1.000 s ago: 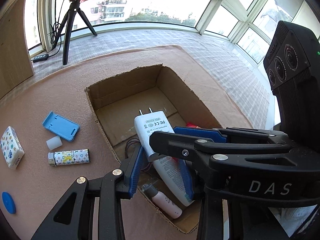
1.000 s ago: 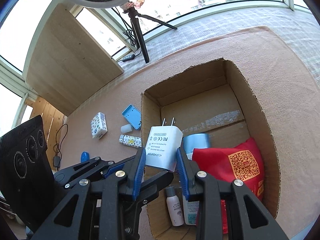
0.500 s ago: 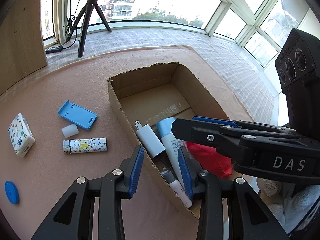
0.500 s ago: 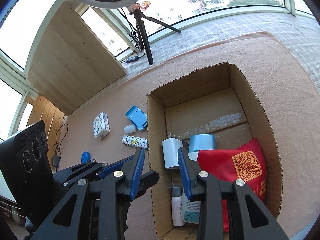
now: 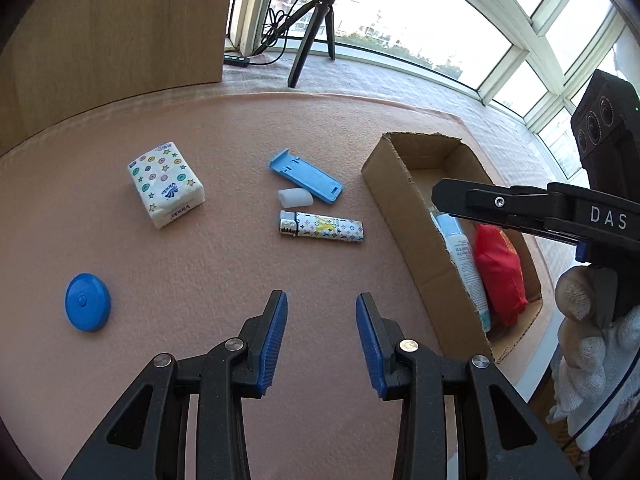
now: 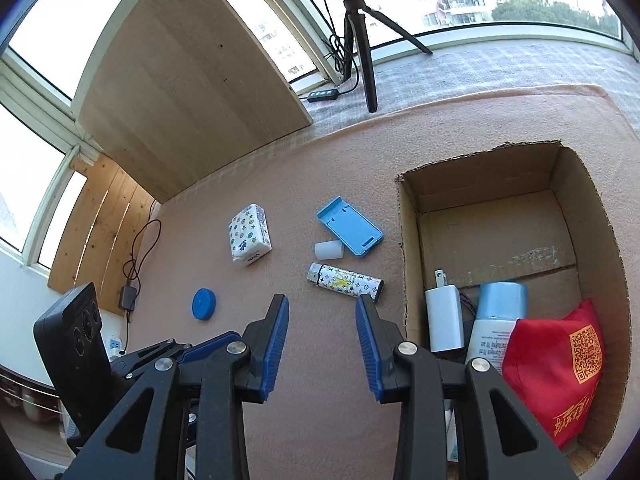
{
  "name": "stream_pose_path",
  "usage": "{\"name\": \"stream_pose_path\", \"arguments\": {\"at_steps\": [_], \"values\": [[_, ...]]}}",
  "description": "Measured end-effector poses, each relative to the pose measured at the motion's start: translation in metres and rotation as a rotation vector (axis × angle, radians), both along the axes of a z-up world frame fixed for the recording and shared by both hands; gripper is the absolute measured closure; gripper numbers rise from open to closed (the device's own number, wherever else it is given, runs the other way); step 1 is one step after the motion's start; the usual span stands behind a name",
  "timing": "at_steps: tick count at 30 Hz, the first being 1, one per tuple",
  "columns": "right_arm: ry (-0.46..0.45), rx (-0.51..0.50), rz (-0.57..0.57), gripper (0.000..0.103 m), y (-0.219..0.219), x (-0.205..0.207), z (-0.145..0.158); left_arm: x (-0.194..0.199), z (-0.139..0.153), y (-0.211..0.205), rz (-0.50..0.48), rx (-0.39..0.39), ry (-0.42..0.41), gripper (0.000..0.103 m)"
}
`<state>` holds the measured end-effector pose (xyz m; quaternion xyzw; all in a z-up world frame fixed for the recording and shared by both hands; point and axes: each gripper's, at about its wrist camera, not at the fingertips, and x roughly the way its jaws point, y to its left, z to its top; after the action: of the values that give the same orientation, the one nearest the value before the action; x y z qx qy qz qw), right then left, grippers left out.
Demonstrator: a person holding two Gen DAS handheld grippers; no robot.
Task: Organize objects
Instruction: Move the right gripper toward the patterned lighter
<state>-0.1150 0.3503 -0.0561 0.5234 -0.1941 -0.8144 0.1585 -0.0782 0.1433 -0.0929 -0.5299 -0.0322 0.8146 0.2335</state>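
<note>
My left gripper (image 5: 321,330) and right gripper (image 6: 322,332) both gape wide, empty. Ahead of them lies the lighter (image 5: 322,229); the box (image 6: 408,264) sits to their right with the charger (image 6: 444,318) inside.

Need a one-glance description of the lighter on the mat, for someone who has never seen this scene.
Start at the open cardboard box on the pink mat. Left of its near corner lies the lighter, flat on its side, beside a small white cap and a blue plastic tray. It alone has a white monogram wrap and a metal head.
</note>
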Motion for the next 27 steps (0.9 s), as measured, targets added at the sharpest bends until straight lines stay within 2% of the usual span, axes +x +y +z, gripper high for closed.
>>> {"name": "stream_pose_path", "arguments": {"at_steps": [8,14,27], "values": [[-0.094,0.053,0.032,0.071,-0.045,-0.04,-0.036,0.009,0.004,-0.059,0.084,-0.004,0.007,0.064],[-0.142,0.104,-0.01,0.071,-0.053,-0.058,-0.058,0.012,0.002,-0.093,0.131,-0.009,0.001,0.064],[-0.183,0.181,-0.042,0.071,-0.058,-0.073,-0.08,0.013,-0.007,-0.138,0.189,-0.003,-0.02,0.064]]}}
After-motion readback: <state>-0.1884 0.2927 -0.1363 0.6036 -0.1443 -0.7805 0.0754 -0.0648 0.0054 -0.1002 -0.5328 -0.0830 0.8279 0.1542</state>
